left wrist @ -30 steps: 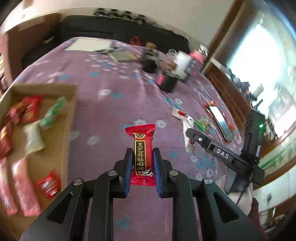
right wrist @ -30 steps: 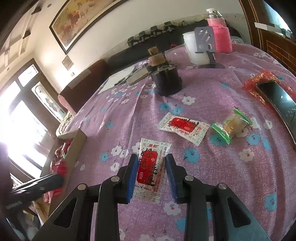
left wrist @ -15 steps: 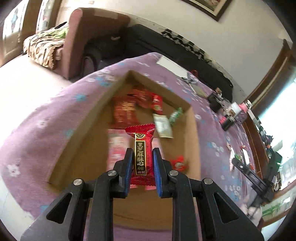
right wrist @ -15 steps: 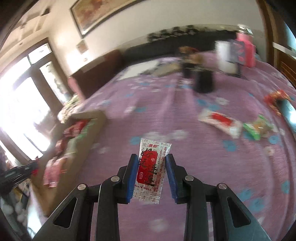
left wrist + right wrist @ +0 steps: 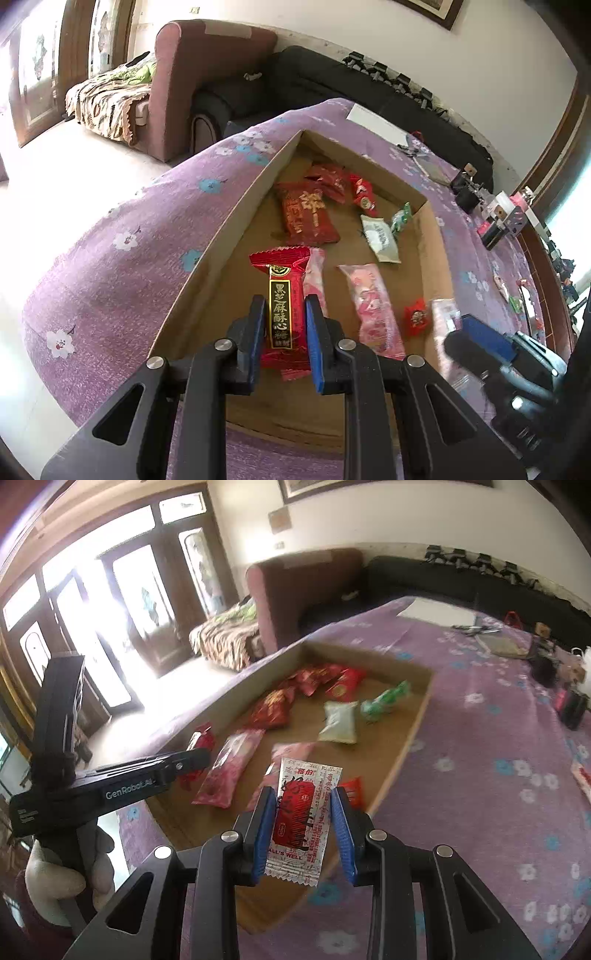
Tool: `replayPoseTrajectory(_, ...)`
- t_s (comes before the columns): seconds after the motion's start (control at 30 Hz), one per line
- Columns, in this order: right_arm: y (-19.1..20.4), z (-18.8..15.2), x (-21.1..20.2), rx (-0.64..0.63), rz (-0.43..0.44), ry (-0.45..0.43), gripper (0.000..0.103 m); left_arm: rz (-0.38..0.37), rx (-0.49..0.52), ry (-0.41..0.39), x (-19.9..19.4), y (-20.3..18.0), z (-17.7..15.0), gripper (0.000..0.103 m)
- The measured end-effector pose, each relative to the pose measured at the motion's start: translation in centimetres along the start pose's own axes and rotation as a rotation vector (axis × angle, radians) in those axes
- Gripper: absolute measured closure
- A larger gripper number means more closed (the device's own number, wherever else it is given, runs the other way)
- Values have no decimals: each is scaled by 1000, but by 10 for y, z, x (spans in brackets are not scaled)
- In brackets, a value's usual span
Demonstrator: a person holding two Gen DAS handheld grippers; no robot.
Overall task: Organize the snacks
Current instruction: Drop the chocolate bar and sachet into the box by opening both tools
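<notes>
The blue-padded fingers [image 5: 258, 332] of the left gripper [image 5: 284, 332] are clamped on a red candy wrapper with a black-and-gold label [image 5: 282, 295], held upright above the near end of a shallow brown cardboard tray [image 5: 236, 229]. On the other side, the right gripper [image 5: 303, 827] is pinched onto a white sachet with a red printed panel [image 5: 303, 812], which is held over the tray's near corner [image 5: 402, 753], right by its edge.

Inside the tray a bunch of snacks can be seen: two long pink packets [image 5: 373, 310], a big red pouch with gold lettering [image 5: 308, 218], a pale green-white packet [image 5: 380, 236], a small green-wrapped candy [image 5: 400, 218], a few smaller red wrappers at the far end [image 5: 332, 179] and one tiny red candy [image 5: 416, 317] by the right wall.

The tray is set on a purple tablecloth with a flower print [image 5: 110, 266]. Further along the cloth, a white sheet of paper [image 5: 437, 614] and some dark jars [image 5: 467, 188] can be made out, bit blurry though.
</notes>
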State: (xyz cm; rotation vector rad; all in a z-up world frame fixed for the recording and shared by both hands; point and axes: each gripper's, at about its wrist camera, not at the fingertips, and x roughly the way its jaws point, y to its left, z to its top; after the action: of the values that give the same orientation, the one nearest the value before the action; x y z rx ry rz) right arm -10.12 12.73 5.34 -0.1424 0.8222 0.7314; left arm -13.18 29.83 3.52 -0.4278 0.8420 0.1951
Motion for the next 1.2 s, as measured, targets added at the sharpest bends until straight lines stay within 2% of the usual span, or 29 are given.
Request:
replayPoseTrajectory(0.2,14,-4,25,-26,-26,48,72,17,19,-6,-2,-4,-1,79)
replayPoseTrajectory(0.3,17,-7,30,-38,-36,57,69,39,32,-25,-8,-8,-2,64)
replayPoseTrajectory(0.37,18,-8,30,-49,-43,53,69,60,45,-49,-14,-12,-2,46)
replayPoseTrajectory(0.5,19,-9,26,-50,-42,37,67,84,85,-94,-24,-22,-2,46)
replayPoseTrajectory(0.7,12,-8,10,-17,-26,-8,63,95,124,-107,-30,-36,-6,45)
replayPoseTrajectory(0.83,3,-8,-4,8,-34,-47,57,112,149,-118,-34,-45,-8,46)
replayPoseTrajectory(1.2,-25,-18,-24,75,-51,-70,57,118,207,-114,-38,-69,-17,46)
